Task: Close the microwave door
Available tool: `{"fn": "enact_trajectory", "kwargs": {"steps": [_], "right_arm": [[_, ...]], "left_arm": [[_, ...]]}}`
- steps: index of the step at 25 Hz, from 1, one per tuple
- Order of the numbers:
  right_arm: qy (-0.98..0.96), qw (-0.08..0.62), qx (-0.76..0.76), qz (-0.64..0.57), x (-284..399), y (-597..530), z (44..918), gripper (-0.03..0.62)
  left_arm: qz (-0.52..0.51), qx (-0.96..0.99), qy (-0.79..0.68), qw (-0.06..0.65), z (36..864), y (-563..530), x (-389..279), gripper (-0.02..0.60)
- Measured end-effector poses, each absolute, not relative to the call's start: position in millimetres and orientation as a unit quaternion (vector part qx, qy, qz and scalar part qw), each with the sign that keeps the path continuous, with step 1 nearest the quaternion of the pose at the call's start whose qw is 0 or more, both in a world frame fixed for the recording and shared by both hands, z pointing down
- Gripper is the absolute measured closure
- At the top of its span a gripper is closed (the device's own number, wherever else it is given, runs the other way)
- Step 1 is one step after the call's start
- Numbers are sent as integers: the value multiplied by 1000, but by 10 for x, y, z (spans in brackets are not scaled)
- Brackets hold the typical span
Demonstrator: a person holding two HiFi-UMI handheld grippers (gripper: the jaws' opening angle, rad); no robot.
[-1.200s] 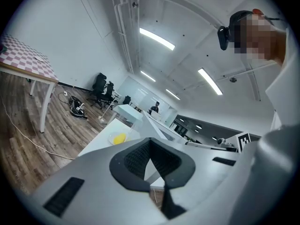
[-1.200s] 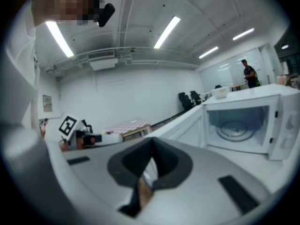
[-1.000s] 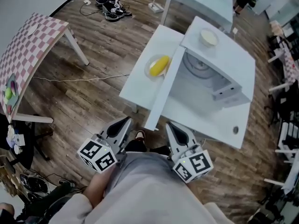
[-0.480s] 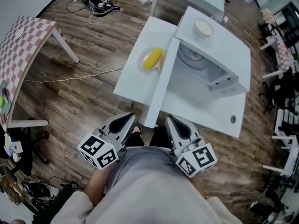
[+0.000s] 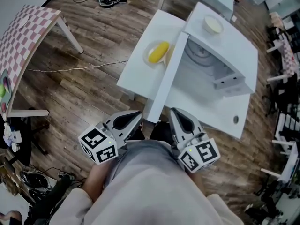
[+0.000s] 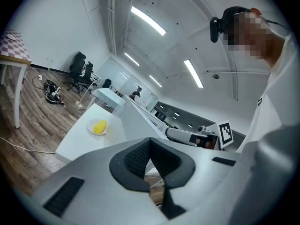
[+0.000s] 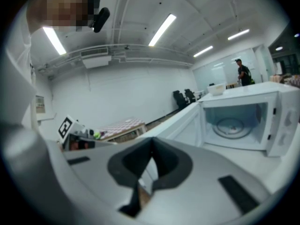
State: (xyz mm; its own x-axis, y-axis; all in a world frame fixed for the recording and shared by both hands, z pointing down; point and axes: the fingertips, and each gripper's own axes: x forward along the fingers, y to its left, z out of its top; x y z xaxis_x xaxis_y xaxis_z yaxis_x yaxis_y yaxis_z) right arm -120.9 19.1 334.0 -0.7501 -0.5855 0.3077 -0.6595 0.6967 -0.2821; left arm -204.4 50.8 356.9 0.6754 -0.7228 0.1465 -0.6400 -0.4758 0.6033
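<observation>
Evidently you're only at the approach: your left gripper (image 5: 127,120) and right gripper (image 5: 182,118) sit clenched on nothing, near your body. The microwave door (image 5: 166,81) stands wide open just ahead, so next push its outer face toward the microwave (image 5: 225,55).

White is seen on the boxy microwave (image 5: 225,64), its open microwave door (image 5: 165,86) and the flat table (image 5: 140,74). A yellow lump (image 5: 158,53) is set on a pale round plate (image 5: 146,61). A pink-and-white checked tabletop (image 5: 23,41) and dark brown wood-grain plank floor (image 5: 79,93) are shown. Black-and-white square markers are carried by the grey left gripper (image 5: 137,115) and grey right gripper (image 5: 174,111).
</observation>
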Motion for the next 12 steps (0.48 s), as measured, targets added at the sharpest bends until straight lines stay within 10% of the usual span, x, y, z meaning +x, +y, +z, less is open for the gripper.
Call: {"fn": "enact_trajectory", "kwargs": {"steps": [12], "right_arm": [[-912, 96, 343, 203, -1224, 166, 3423, 572]], "left_arm": [[-66, 860, -386, 326, 3576, 451, -2035, 565]]}}
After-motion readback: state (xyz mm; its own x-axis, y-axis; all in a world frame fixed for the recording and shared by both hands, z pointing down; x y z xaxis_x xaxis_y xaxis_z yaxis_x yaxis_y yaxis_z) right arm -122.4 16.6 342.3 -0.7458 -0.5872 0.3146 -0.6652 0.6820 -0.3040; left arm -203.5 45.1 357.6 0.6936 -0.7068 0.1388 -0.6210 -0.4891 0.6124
